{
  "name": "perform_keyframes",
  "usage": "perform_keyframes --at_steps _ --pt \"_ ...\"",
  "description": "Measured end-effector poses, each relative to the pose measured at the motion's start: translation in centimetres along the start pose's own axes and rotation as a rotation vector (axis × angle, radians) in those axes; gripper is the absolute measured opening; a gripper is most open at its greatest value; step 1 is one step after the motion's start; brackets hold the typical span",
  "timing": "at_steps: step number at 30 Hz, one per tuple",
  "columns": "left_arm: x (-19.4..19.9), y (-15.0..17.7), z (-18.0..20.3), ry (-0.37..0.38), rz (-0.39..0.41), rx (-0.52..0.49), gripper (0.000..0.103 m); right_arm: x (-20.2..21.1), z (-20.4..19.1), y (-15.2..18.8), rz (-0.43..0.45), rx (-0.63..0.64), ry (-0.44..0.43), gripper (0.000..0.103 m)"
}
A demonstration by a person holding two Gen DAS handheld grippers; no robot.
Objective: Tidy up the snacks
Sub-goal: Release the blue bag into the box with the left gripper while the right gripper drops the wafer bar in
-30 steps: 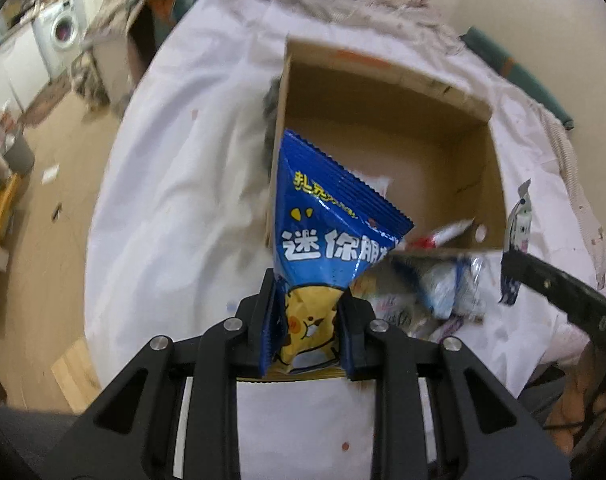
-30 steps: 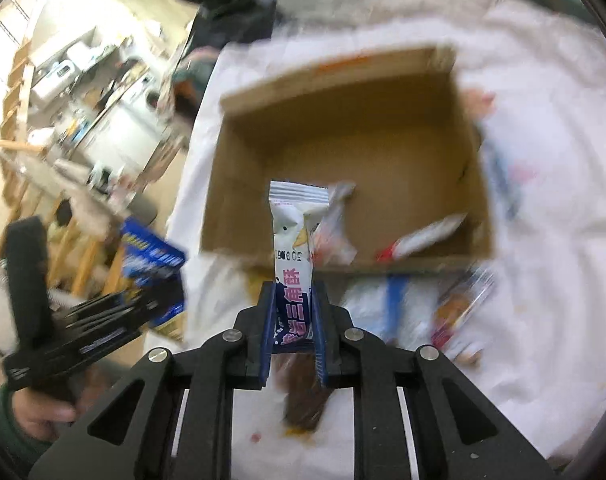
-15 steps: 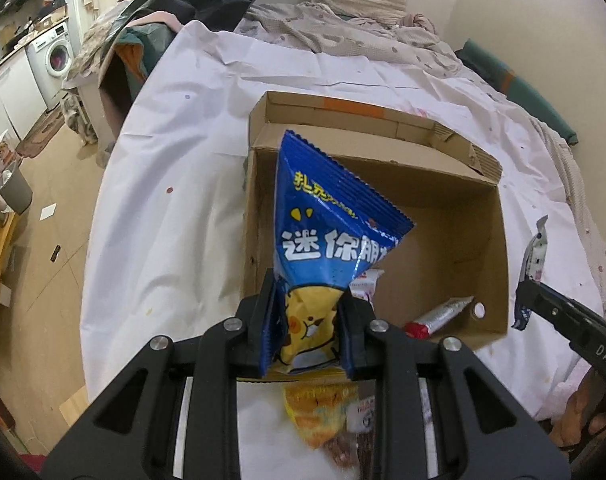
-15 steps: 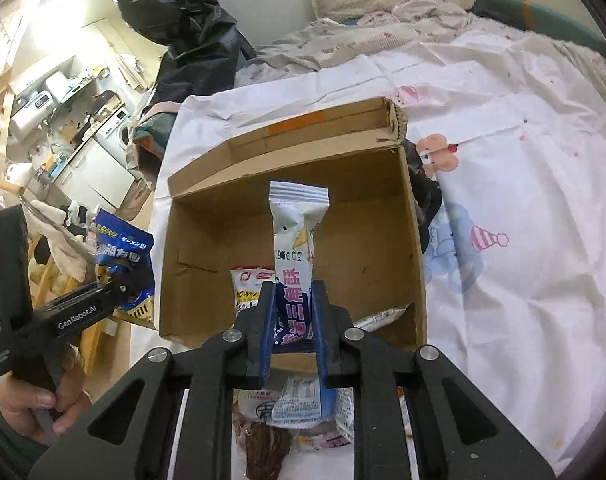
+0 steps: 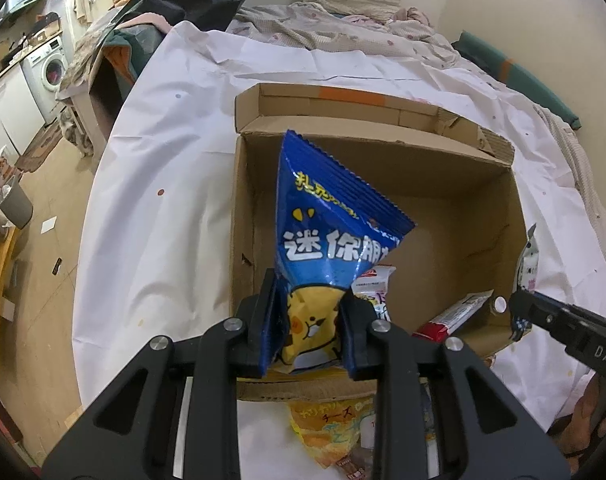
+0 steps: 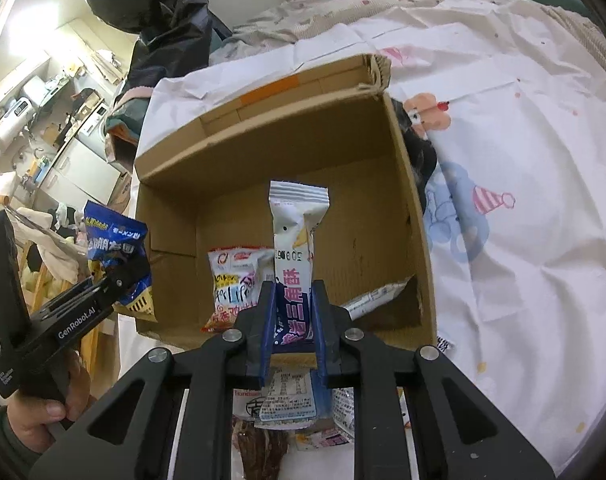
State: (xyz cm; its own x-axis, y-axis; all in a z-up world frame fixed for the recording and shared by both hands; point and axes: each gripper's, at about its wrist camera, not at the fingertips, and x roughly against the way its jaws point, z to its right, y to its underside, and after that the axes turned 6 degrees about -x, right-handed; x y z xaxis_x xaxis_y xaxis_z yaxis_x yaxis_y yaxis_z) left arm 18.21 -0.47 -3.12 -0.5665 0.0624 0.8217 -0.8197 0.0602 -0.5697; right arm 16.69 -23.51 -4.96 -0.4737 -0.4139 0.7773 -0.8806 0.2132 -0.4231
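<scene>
Left wrist view: left gripper (image 5: 309,322) pinches the lower end of a blue snack bag (image 5: 335,216), bag standing up over the near-left part of an open cardboard box (image 5: 455,216) on a white sheet (image 5: 163,184). Only this view shows a washing machine (image 5: 49,68) and a yellow cheese-snack pack (image 5: 331,428) in front of the box.

Right wrist view: right gripper (image 6: 291,322) fingers pressed onto a slim white-and-purple snack stick (image 6: 297,248), upright above the box's near wall. Only here: a hand (image 6: 43,412) gripping the left tool's handle, a bear print (image 6: 459,216) on the sheet, a white-red packet (image 6: 235,284) fully visible on the box floor.

Versus a second ago: both views are sharp now, the box sits nearer and lower in frame, loose packs have slid below the grippers. Both grippers point steeply down toward the box.
</scene>
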Motion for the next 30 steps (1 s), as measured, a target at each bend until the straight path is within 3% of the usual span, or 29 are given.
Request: perform_keyframes --at_steps 9,10,14,16,19,21,22,23,27,30 --pt "-0.1 0.1 -0.2 0.008 -0.015 0.008 0.026 -0.8 0.1 0.0 -0.027 -0.014 0.019 0.018" --pt "-0.1 0.1 -0.1 0.003 -0.012 0.004 0.03 -0.8 0.3 0.0 -0.025 -0.025 0.016 0.018" --pt "0.6 0.1 -0.1 -0.012 0.021 0.008 0.065 -0.5 0.8 -0.2 -0.01 -0.056 0.009 0.022" --pt "1.1 0.1 -0.1 0.002 0.037 0.009 0.073 -0.5 1.0 -0.3 -0.016 -0.064 0.011 0.022" --pt "1.6 0.1 0.0 0.015 0.057 0.008 0.08 -0.4 1.5 -0.4 -0.012 -0.092 0.002 0.038" --pt "1.9 0.1 0.1 0.019 0.065 0.005 0.08 0.0 1.6 -0.5 0.015 -0.099 0.006 0.078" --pt "2.0 0.1 0.1 0.022 0.07 0.002 0.08 0.4 1.5 -0.5 0.043 -0.098 0.013 0.084" --pt "2.1 0.1 0.1 0.024 0.075 0.001 0.08 0.8 1.4 -0.5 0.075 -0.09 0.022 0.088" --pt "2.7 0.3 -0.2 0.036 0.104 0.018 0.08 1.4 1.0 -0.7 0.106 -0.063 0.014 0.089" --pt "3.7 0.8 -0.7 0.031 0.174 0.023 0.08 2.0 0.7 -0.6 0.144 -0.042 0.03 0.089"
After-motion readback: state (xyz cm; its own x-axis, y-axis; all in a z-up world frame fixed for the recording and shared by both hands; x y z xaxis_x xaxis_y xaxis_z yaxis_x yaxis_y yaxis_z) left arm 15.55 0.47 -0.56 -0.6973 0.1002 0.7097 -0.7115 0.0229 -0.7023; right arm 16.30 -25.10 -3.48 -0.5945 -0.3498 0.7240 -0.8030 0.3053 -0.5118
